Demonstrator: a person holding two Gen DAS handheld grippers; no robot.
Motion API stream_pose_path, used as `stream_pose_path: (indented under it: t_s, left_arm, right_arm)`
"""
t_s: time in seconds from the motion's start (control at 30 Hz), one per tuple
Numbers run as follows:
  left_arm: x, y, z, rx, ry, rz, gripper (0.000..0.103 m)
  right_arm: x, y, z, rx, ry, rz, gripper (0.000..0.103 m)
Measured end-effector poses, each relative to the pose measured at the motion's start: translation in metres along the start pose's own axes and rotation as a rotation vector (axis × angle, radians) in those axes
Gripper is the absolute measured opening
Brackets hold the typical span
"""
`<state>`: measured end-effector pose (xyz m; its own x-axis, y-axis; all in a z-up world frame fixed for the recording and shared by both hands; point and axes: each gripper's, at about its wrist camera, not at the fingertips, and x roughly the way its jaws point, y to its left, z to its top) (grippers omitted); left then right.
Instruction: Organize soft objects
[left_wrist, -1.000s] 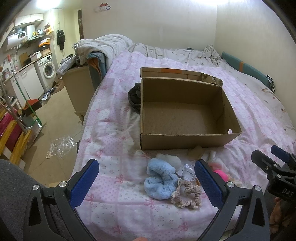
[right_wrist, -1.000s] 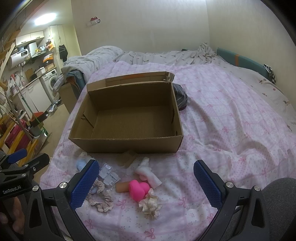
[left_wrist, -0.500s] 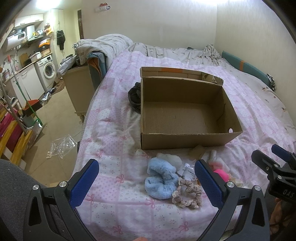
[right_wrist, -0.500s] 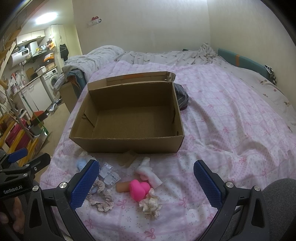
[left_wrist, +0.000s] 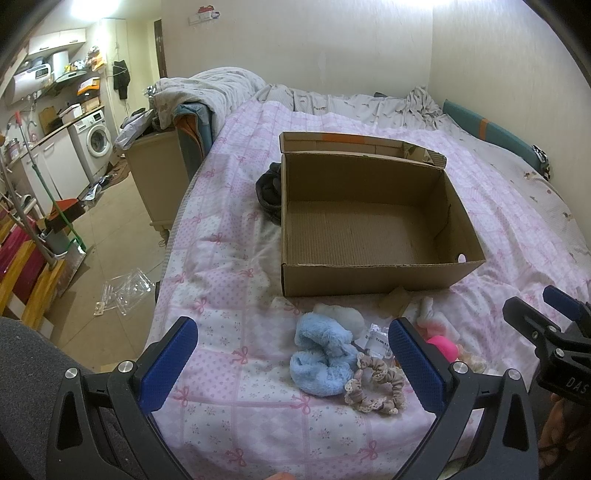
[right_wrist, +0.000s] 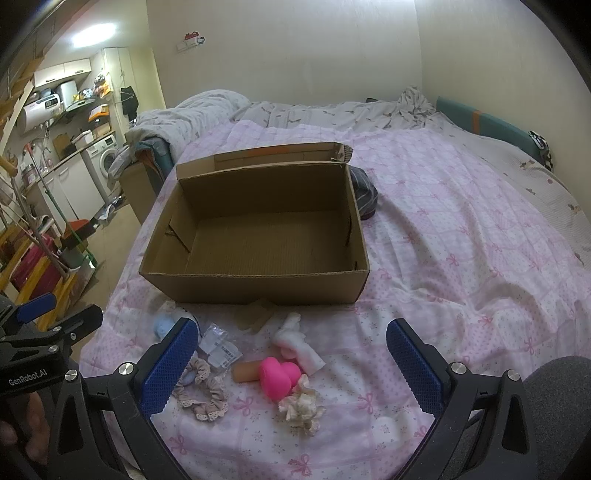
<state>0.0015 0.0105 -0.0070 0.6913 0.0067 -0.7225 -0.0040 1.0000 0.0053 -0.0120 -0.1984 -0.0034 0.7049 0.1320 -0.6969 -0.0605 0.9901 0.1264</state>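
Observation:
An open cardboard box (left_wrist: 373, 275) (right_wrist: 258, 286) sits empty on the pink bedspread. In front of it lie a fluffy blue item (left_wrist: 320, 360) (right_wrist: 162, 326), a beige lace scrunchie (left_wrist: 376, 386) (right_wrist: 201, 393), a pink heart (right_wrist: 277, 376) (left_wrist: 441, 349), a cream scrunchie (right_wrist: 301, 404), a white soft item (right_wrist: 297, 343) and a small clear packet (right_wrist: 218, 345) (left_wrist: 376, 334). My left gripper (left_wrist: 293, 363) is open and empty above the blue item. My right gripper (right_wrist: 291, 363) is open and empty above the pink heart.
A dark garment (left_wrist: 269, 192) (right_wrist: 364, 197) lies beside the box. A crumpled grey blanket (left_wrist: 210, 92) covers the bed's far left corner. The bed's left edge drops to a floor with a cabinet (left_wrist: 159, 173) and plastic packaging (left_wrist: 123, 291).
Both grippers have shifted very slightly; the view is almost the same. Nothing has been taken hold of.

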Motion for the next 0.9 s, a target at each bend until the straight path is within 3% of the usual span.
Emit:
stream_pose_path:
  t_s: [0.9]
  left_arm:
    - [-0.0003,-0.0022,0.0008,0.003,0.002,0.003,0.103]
  right_arm:
    - [-0.0004,-0.0003,-0.0003,-0.001,-0.002,0.000,0.103]
